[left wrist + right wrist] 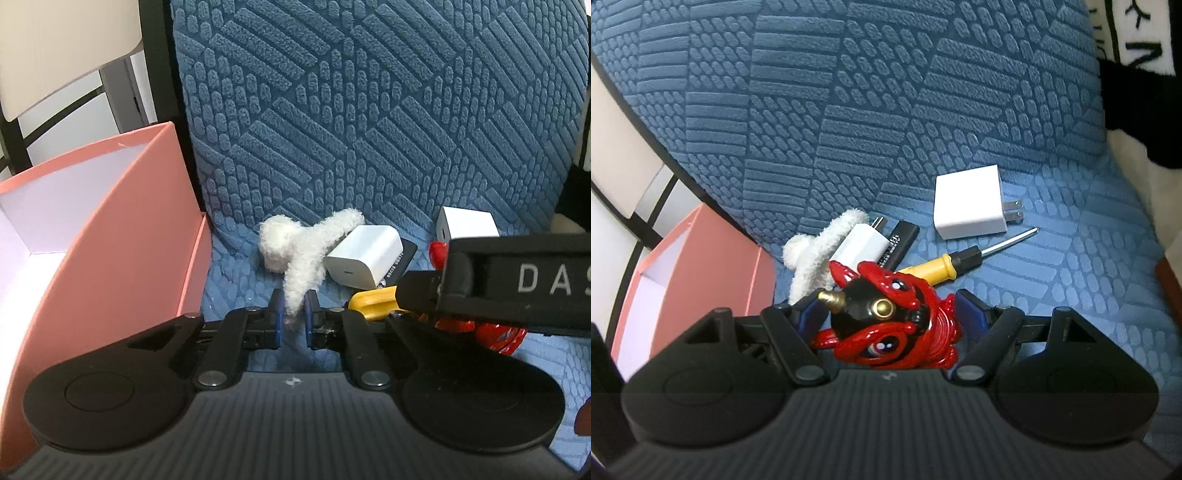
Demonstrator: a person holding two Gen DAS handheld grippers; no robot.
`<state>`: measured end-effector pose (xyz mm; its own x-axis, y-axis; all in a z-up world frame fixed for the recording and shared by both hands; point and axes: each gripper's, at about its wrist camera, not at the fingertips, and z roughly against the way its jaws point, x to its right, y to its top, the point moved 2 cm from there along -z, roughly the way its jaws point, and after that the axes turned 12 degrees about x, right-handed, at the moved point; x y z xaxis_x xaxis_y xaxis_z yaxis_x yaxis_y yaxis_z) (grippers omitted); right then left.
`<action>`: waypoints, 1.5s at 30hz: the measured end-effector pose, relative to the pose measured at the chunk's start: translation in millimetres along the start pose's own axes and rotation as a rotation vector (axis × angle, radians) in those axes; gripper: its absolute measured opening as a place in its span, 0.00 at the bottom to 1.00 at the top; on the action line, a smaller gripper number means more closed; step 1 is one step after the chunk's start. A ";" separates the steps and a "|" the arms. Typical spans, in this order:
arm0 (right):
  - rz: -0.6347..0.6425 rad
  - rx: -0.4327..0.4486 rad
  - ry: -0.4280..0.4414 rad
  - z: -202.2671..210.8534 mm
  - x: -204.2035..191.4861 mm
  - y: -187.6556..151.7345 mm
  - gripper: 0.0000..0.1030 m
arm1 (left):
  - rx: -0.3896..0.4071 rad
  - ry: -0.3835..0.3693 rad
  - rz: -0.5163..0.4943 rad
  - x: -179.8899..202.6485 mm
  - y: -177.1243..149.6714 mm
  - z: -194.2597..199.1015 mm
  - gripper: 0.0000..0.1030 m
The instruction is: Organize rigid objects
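On a blue textured cushion (pixel 369 129) lies a pile of small objects. My left gripper (pixel 295 314) is shut on one arm of a white fluffy hair claw (pixel 295 243). My right gripper (pixel 890 317) is shut on a red and black demon-face figurine (pixel 886 325), which also shows in the left wrist view (pixel 495 332) under the right gripper's body (pixel 517 280). A white charger (pixel 364 256) leans on a black card-like item (pixel 400 262). A second white plug cube (pixel 971 206) and a yellow-handled screwdriver (pixel 945 267) lie nearby.
An open pink box (pixel 122 229) with a white inside stands at the left of the cushion; it also shows in the right wrist view (pixel 713 266). The cushion's back rises behind the objects. A black and white fabric (pixel 1137 74) sits at the right.
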<state>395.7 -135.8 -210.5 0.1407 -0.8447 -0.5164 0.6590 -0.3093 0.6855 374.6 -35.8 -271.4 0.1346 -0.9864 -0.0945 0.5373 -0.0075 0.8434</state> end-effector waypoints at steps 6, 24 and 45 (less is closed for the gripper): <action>-0.015 0.002 0.009 1.3 1.6 0.0 0.65 | 0.008 -0.005 -0.014 0.7 1.4 3.2 0.12; 0.041 0.051 -0.048 40.0 3.6 -5.8 0.59 | 0.033 -0.050 0.052 -6.3 1.8 50.7 0.11; 0.041 0.089 -0.154 133.7 12.2 -42.8 0.59 | 0.039 -0.144 0.060 1.4 -38.2 149.3 0.11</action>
<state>270.4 -191.2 -177.5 0.0471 -0.9121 -0.4072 0.5862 -0.3049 0.7506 230.0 -61.4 -224.7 0.0431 -0.9986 0.0311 0.4989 0.0485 0.8653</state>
